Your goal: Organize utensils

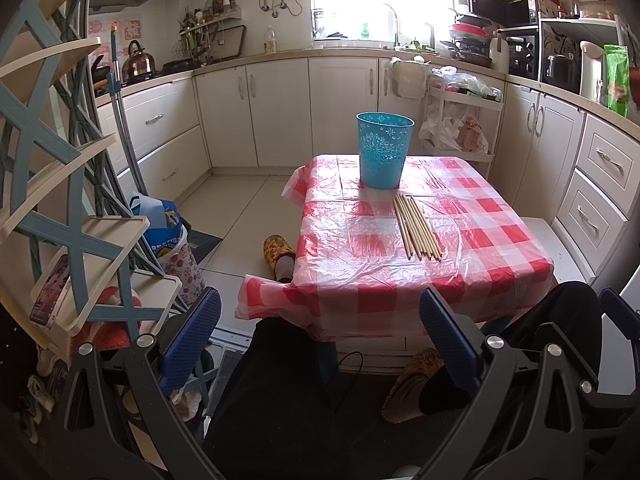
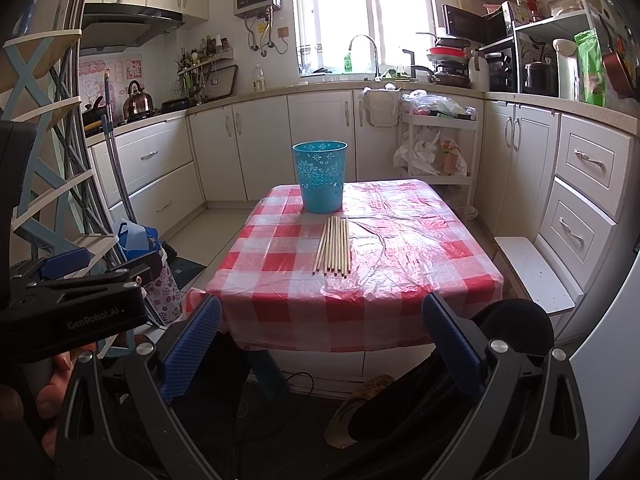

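Note:
Several wooden chopsticks [image 1: 418, 226] lie side by side on a small table with a red-and-white checked cloth [image 1: 360, 280]. A blue perforated plastic cup [image 1: 383, 149] stands upright just behind them. They also show in the right wrist view: chopsticks [image 2: 335, 245], cup [image 2: 320, 176], table [image 2: 420, 272]. My left gripper [image 1: 320, 336] is open and empty, held low in front of the table's near edge. My right gripper [image 2: 320, 340] is open and empty, also short of the near edge. The left gripper's body [image 2: 72, 300] shows at the left of the right wrist view.
A blue-and-cream rack [image 1: 60, 200] stands close at the left. Kitchen cabinets [image 1: 280, 108] ring the room. A white trolley with bags [image 1: 460, 120] stands behind the table. A white stool [image 2: 532, 272] is at the right. Slippered feet [image 1: 278, 256] are under the table.

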Motion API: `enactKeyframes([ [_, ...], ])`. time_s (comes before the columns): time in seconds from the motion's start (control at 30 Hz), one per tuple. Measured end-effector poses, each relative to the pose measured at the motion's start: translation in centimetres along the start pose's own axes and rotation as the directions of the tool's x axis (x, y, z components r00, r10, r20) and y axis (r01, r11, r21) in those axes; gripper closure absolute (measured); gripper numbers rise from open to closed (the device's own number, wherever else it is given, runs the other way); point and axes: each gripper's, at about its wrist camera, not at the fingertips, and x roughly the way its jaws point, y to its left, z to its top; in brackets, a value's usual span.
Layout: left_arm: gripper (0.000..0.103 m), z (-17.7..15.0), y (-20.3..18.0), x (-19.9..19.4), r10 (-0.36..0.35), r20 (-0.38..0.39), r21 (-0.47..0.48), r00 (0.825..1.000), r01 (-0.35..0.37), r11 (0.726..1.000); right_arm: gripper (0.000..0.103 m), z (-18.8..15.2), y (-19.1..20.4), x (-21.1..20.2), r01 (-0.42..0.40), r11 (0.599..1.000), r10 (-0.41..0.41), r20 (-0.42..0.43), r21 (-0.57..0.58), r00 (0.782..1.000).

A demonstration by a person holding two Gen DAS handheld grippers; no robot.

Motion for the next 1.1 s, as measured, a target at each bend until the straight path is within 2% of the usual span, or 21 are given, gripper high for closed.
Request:
enactKeyframes([
  [0.67, 0.008, 0.0, -0.2, 1.1, -0.007, -0.018, 0.017, 1.0, 0.007, 1.0, 0.007, 0.2, 0.5, 0.7, -0.003, 1.0, 0.003, -0.003, -0.004, 1.0],
  [0.9, 0.008, 0.7, 0.4, 5.0, -0.037, -0.084, -0.006, 0.996, 0.037, 0.999, 0.007, 1.0, 0.1, 4.7, -0.006, 1.0, 0.005, -0.034, -0.023, 0.999],
  [1.1, 0.008, 1.5, 0.0, 9.5, -0.037, -0.125, -0.005, 0.991, 0.037, 0.999, 0.007, 3.2, -1.7, 11.4, 0.005, 0.999, -0.008, -0.068, -0.037, 0.998],
])
